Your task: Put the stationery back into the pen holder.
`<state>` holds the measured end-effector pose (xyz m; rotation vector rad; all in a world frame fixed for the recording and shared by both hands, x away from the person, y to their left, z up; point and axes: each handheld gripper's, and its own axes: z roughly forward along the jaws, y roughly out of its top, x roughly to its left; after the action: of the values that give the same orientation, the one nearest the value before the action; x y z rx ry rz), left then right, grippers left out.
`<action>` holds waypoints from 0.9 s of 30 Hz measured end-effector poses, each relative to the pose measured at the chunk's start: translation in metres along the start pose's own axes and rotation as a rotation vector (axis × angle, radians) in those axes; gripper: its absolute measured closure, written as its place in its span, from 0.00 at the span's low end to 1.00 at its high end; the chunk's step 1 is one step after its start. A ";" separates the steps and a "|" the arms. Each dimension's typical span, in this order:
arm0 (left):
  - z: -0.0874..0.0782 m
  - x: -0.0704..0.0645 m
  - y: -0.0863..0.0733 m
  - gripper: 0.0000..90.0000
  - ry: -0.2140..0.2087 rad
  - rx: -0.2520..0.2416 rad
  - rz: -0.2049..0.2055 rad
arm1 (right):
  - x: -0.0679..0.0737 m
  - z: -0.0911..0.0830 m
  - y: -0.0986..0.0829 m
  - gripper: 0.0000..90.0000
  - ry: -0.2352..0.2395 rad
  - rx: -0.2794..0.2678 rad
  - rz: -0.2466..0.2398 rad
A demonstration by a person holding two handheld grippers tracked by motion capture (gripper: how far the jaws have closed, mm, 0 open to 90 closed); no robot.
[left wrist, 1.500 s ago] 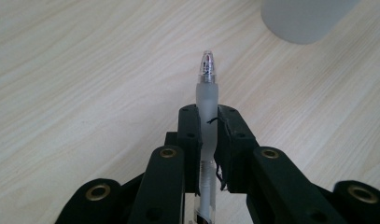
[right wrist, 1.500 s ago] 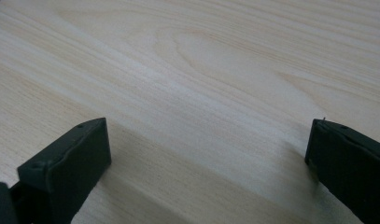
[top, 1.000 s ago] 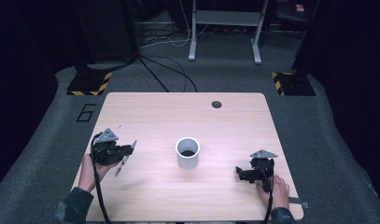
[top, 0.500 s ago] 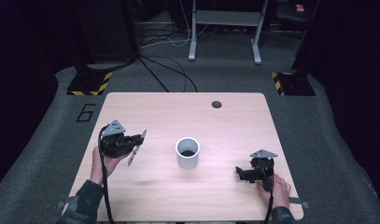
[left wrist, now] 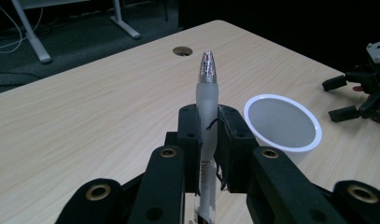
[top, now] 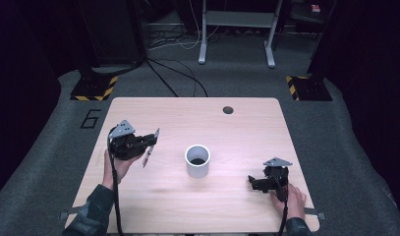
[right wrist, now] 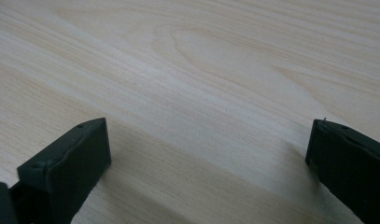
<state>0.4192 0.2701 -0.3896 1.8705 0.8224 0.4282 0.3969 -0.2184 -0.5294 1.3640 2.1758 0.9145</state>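
My left gripper [top: 149,140] [left wrist: 207,126] is shut on a frosted clear pen [left wrist: 207,102], held above the table's left side. In the high view the pen [top: 150,146] sticks out past the jaws, slanting down toward the table. A white cup [top: 197,160] [left wrist: 283,124] stands upright and empty at the table's middle, to the right of the pen. Near the front right, my right gripper [top: 253,182] [right wrist: 206,154] rests low over bare wood, jaws wide open with nothing between them.
The light wooden table [top: 197,123] has a round cable hole [top: 228,109] [left wrist: 182,50] near its far edge. Beyond it, on grey carpet, lie cables, desk legs [top: 202,34] and two yellow-black striped bases [top: 93,89].
My left gripper has risen and moved away from the person, toward the cup, carrying the pen. The right gripper has stayed put.
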 end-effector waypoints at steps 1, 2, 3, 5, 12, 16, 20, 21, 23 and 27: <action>0.001 -0.001 0.002 0.89 0.004 -0.006 0.005 | 0.000 0.000 0.000 0.00 0.000 0.000 0.000; 0.002 -0.001 0.003 0.89 -0.001 -0.008 0.007 | 0.001 0.000 0.000 0.00 -0.001 0.003 0.008; 0.002 -0.001 0.003 0.89 -0.001 -0.008 0.007 | 0.000 0.000 0.000 0.00 0.000 -0.001 -0.001; 0.004 -0.003 0.008 0.89 0.004 -0.035 0.006 | 0.000 0.000 0.000 0.00 0.000 0.000 0.000; 0.006 -0.005 0.017 0.89 0.002 -0.086 0.005 | 0.000 0.000 0.000 0.00 0.000 0.000 0.000; 0.006 -0.007 0.022 0.89 0.010 -0.116 0.021 | 0.000 0.000 0.000 0.00 0.000 0.000 0.000; 0.010 -0.010 0.028 0.89 0.001 -0.125 0.032 | 0.000 0.000 0.000 0.00 0.000 0.000 0.000; 0.010 -0.010 0.029 0.89 -0.001 -0.126 0.033 | 0.000 0.000 0.000 0.00 0.000 0.000 0.000; 0.013 -0.012 0.033 0.89 -0.004 -0.130 0.037 | 0.000 0.000 0.000 0.00 0.000 0.000 -0.001; 0.016 -0.016 0.038 0.89 -0.011 -0.139 0.045 | 0.000 0.000 0.000 0.00 -0.001 0.001 0.004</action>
<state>0.4311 0.2378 -0.3614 1.7631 0.7264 0.4907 0.3967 -0.2183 -0.5293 1.3693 2.1740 0.9138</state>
